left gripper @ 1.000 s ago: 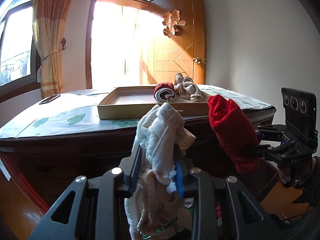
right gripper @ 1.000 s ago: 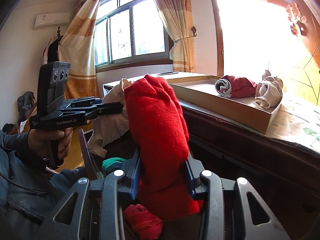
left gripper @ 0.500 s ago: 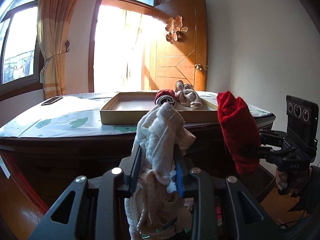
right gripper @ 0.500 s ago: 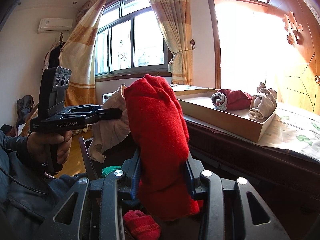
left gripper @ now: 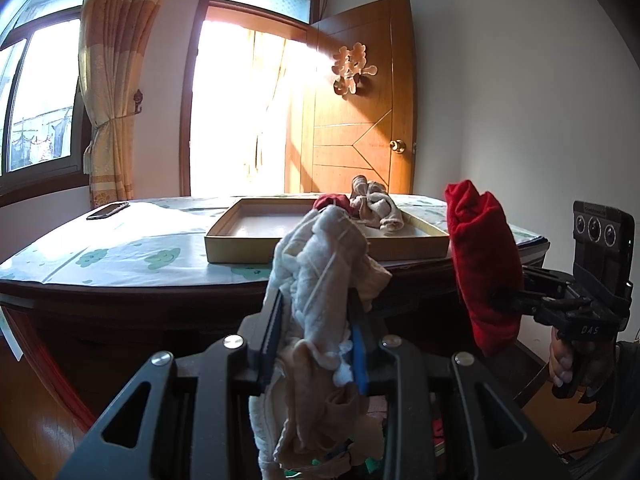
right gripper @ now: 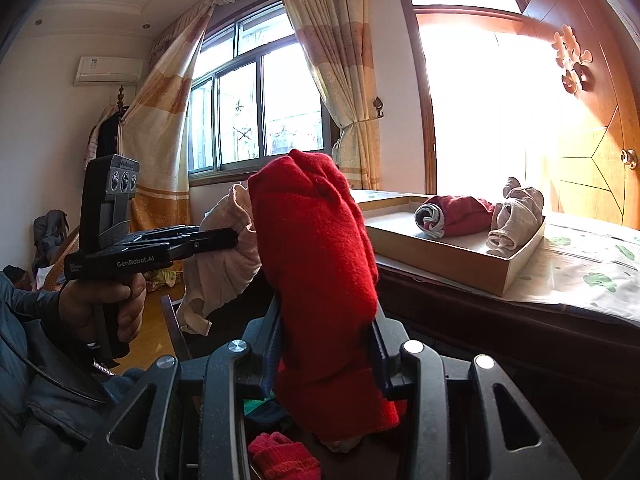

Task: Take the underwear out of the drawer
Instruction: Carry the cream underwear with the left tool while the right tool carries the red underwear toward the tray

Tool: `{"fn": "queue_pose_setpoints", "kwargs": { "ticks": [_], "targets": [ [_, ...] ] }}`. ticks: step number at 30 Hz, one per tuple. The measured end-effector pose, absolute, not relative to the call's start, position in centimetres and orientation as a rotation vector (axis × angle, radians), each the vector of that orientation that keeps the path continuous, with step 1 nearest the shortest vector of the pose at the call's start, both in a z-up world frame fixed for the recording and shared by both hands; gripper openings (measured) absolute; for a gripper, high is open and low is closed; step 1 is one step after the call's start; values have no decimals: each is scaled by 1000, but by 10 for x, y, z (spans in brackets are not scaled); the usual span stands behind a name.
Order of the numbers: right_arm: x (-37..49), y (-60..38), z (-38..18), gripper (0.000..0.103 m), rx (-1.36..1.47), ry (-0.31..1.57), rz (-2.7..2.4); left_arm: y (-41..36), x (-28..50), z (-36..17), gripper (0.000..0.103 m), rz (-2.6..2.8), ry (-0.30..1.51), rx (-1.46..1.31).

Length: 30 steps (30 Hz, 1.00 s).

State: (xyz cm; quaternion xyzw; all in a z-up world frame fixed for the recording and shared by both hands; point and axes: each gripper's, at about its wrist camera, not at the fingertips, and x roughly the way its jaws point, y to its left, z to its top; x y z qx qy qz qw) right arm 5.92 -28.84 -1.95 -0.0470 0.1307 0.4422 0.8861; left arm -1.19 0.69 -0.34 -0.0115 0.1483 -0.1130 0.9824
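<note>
My left gripper (left gripper: 314, 332) is shut on a bundle of beige and white underwear (left gripper: 320, 280), which sticks up above the jaws and hangs below them. My right gripper (right gripper: 326, 336) is shut on a folded red garment (right gripper: 316, 260). Each gripper shows in the other's view: the right one (left gripper: 502, 300) with its red garment (left gripper: 482, 256) at the right, the left one (right gripper: 236, 236) with the beige bundle (right gripper: 224, 264) at the left. Both are held in front of the dark wooden dresser (left gripper: 132, 312). Below the jaws lies the open drawer with red (right gripper: 284, 456) and green clothes.
A shallow cardboard box (left gripper: 320, 246) on the dresser top holds a rolled red and grey garment (right gripper: 448, 216) and a rolled beige one (right gripper: 516, 216). A phone (left gripper: 108, 211) lies at the far left on the patterned cover. A wooden door (left gripper: 360, 120) stands open behind.
Both views have tilted upward a little: the dresser top and box sit lower in the frames. The grips on both garments are unchanged.
</note>
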Motion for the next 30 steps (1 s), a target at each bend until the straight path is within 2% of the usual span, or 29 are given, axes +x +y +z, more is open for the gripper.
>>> {"fn": "queue_pose_setpoints", "kwargs": {
  "ticks": [30],
  "targets": [
    [58, -302, -3, 40, 17, 220, 914, 2, -14, 25, 29, -247, 234, 20]
  ]
}}
